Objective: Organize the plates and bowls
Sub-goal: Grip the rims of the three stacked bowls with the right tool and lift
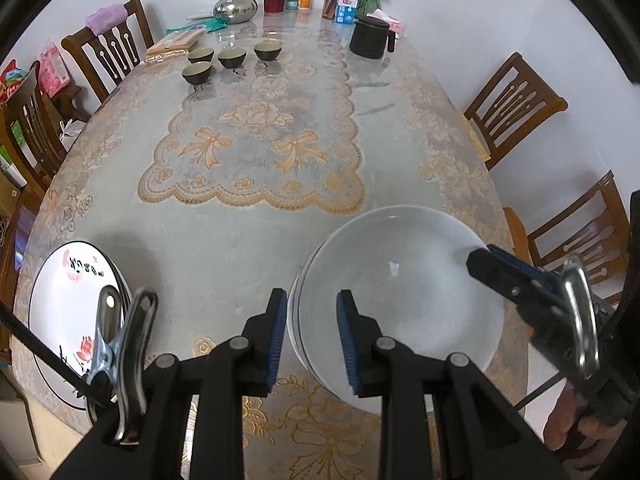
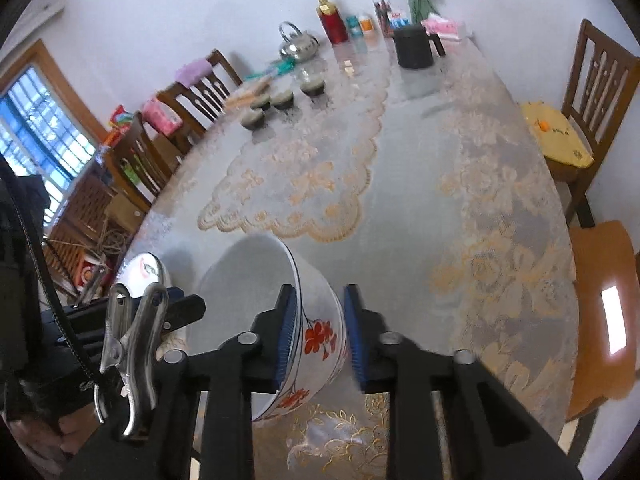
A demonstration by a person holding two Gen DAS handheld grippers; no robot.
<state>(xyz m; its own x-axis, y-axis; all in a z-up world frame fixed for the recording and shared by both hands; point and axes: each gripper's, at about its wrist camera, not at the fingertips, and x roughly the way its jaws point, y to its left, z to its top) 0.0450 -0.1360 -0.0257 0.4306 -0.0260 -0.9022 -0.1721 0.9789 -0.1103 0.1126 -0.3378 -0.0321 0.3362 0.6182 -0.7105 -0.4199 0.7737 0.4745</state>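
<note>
Both claws sit on one bowl (image 1: 400, 300) at the near edge of the counter (image 1: 224, 264), on opposite sides of it, and I judge that the coming move turns on this. The left claw (image 1: 312, 308) straddles the bowl's left rim, one pad outside the wall and one inside, clenched on the wall. The right claw (image 2: 320, 296) straddles the right rim the same way and is clenched too. In the left wrist view its black tip reaches in over the far right edge of the bowl. The bowl lies directly ahead of and below each claw, between the two, so neither hand is the nearer. It does not sit level: from the right wrist it leans, with its mouth turned towards the left claw. Extra rim lines show under its left edge, which may mean more bowls are nested beneath, though I cannot be sure. The bowl is round, wide and deep. It is plain glossy white inside, with a thin dark line at the rim and red-orange flowers on dark stems painted outside. A plate (image 1: 68, 312) with a pink lotus and black lettering rests to the left, apart from the bowl and closer to the left hand. Small dark cups (image 1: 232, 58) stand well away at the far end.
</note>
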